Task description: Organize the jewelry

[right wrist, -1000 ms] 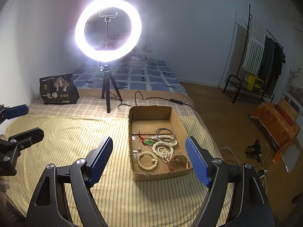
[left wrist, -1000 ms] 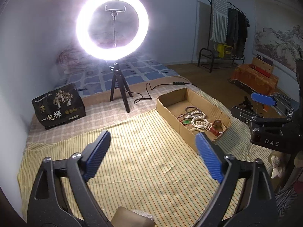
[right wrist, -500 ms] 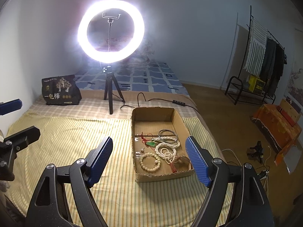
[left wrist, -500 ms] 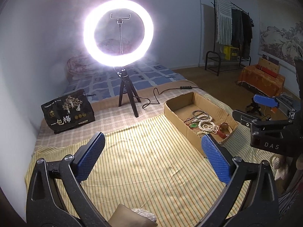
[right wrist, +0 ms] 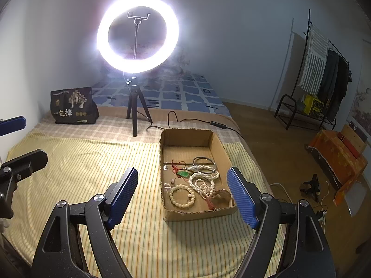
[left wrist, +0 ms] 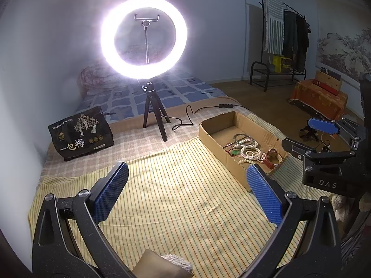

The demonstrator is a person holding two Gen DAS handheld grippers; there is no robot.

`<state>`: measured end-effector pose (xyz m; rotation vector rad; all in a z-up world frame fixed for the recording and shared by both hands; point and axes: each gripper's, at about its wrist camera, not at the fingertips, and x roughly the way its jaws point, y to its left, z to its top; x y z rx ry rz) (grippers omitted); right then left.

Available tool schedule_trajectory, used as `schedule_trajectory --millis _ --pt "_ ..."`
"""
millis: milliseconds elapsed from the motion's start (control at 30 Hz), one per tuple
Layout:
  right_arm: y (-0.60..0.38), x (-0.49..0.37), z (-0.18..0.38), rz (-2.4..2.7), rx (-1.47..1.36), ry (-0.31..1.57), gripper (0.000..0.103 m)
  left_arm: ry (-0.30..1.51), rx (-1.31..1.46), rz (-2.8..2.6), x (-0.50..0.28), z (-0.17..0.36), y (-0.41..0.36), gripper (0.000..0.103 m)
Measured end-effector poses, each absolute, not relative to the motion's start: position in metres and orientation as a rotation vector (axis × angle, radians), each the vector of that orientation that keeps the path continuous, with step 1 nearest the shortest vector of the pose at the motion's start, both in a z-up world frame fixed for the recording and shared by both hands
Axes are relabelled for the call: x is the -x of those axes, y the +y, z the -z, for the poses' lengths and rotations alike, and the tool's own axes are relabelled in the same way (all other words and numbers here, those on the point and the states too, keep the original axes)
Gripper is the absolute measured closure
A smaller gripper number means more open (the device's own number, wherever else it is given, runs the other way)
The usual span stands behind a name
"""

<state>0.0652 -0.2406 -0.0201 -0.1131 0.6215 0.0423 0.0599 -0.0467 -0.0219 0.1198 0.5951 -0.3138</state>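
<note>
A shallow cardboard box (right wrist: 185,137) (left wrist: 221,149) lies on the striped yellow cloth on the bed. It holds a pile of jewelry: a cream bead bracelet (right wrist: 182,195), long white bead strands (right wrist: 204,181) (left wrist: 251,151), a dark bangle (right wrist: 204,161), a green pendant on red cord (right wrist: 184,174) and an amber piece (right wrist: 223,195). My right gripper (right wrist: 183,194) hovers open above the box's near end, nothing between its blue pads. My left gripper (left wrist: 187,191) is open over bare cloth to the left of the box, empty.
A lit ring light on a small black tripod (right wrist: 136,106) stands behind the box, its cable (right wrist: 185,120) trailing right. A black printed bag (right wrist: 73,106) sits at the back left. The bed edge drops to wooden floor on the right, with a clothes rack (right wrist: 322,74).
In the left wrist view the ring light, bag and box have slid right and down a little. The right wrist view shifted slightly. Both grippers stay open and empty.
</note>
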Motion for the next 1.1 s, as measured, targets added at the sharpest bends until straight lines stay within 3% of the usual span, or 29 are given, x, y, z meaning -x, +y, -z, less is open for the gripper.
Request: schedule_trajectory --millis 1100 --pt "-0.238 -0.067 0.029 -0.048 0.145 0.650 0.024 0.628 -0.117 0.289 -0.055 0.027 -0.053 0.000"
